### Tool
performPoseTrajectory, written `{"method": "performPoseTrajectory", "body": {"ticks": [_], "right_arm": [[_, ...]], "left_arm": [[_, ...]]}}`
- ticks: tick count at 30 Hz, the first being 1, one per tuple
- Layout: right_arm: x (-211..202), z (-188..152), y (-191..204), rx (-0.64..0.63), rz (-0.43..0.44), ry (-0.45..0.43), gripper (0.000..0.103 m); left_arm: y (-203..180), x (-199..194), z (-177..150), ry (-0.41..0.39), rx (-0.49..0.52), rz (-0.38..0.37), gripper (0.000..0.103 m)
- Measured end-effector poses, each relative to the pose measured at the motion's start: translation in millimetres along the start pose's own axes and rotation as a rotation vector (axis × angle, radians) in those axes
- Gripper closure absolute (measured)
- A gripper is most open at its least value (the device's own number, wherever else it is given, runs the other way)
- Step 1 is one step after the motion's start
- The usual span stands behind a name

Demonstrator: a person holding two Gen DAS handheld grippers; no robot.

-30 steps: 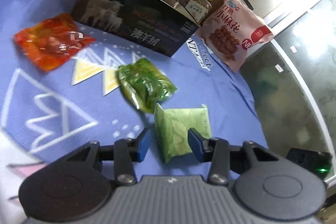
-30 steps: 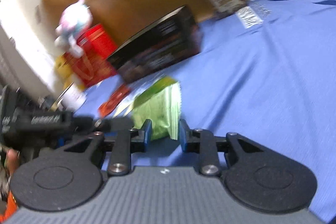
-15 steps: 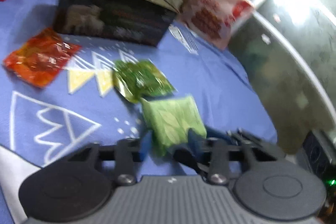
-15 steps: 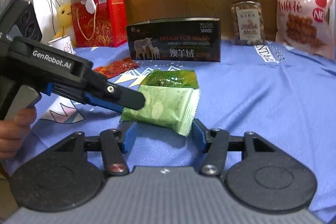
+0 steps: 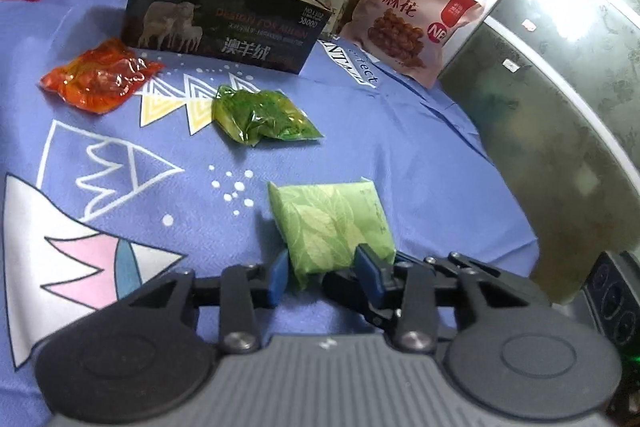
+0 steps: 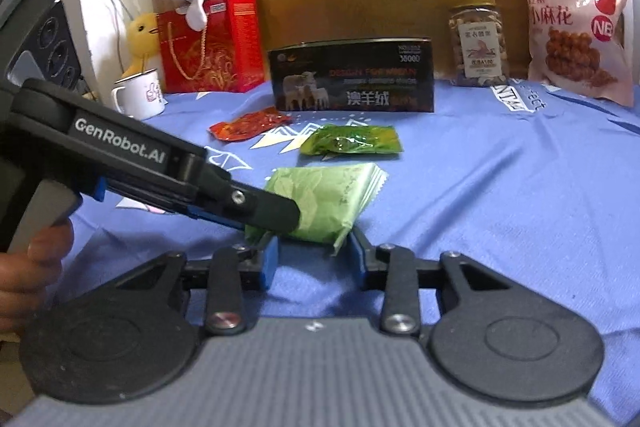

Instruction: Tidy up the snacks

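A pale green leaf-print snack packet (image 5: 332, 223) is held above the blue cloth, also in the right wrist view (image 6: 324, 199). My left gripper (image 5: 322, 273) is shut on its near end. My right gripper (image 6: 312, 255) is shut on the same packet from the other side; its fingers (image 5: 372, 291) show under the packet in the left wrist view. A dark green shiny packet (image 5: 262, 117) (image 6: 352, 141) and an orange-red packet (image 5: 100, 77) (image 6: 250, 123) lie on the cloth beyond.
A black tin box (image 5: 224, 23) (image 6: 352, 79) stands at the back, with a nut jar (image 6: 478, 41) and a pink snack bag (image 5: 412, 15) (image 6: 576, 35) to its right. A red gift bag (image 6: 210, 45), plush toys and a white mug (image 6: 138, 99) sit back left. The table edge (image 5: 532, 239) is right.
The pale green packet has come away from the dark green packet toward me. Both grippers have closed from open around it to gripping it. The views have steadied.
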State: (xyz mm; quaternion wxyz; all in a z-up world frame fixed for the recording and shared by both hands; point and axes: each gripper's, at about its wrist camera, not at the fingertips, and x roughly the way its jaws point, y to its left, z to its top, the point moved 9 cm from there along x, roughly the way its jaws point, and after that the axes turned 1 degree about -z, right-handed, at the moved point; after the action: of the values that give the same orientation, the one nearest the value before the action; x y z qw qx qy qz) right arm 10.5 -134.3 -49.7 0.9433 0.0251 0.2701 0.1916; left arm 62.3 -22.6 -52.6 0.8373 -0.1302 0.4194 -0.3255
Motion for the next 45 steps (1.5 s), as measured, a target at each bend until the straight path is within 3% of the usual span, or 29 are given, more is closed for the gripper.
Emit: {"method": "performPoseTrajectory", "body": {"ticks": [3,6,14,37,42,44,45], "right_arm": [[-4,-1,-3,0.022,0.009,-0.017,0.06],[-8,-1,-8,0.04,0.009,-0.032,0.06],[-9,-4,-8,0.031,0.019,-0.045,0.053],[-10,-3,-11,0.006,-0.013,-0.054,0.052],[-7,-2,-10,-0.017,-0.011,-0.045,0.051],[-4,0,-6,-0.044,-0.009,-0.033,0.053],[-3,0,-3,-0.056,-0.014,-0.028,0.054]], "left_arm": [[-1,-4,8,-0.018,0.01,0.048,0.047],[1,-6,13,-0.029,0.01,0.075,0.047],[0,0,7,-0.003,-0.011,0.059,0.044],[-10,10,7,0.037,0.035,0.04,0.044],[-12,13,6,0.038,0.042,0.04,0.046],[-14,16,6,0.046,0.05,0.033,0.057],[-16,17,6,0.049,0.052,0.033,0.057]]}}
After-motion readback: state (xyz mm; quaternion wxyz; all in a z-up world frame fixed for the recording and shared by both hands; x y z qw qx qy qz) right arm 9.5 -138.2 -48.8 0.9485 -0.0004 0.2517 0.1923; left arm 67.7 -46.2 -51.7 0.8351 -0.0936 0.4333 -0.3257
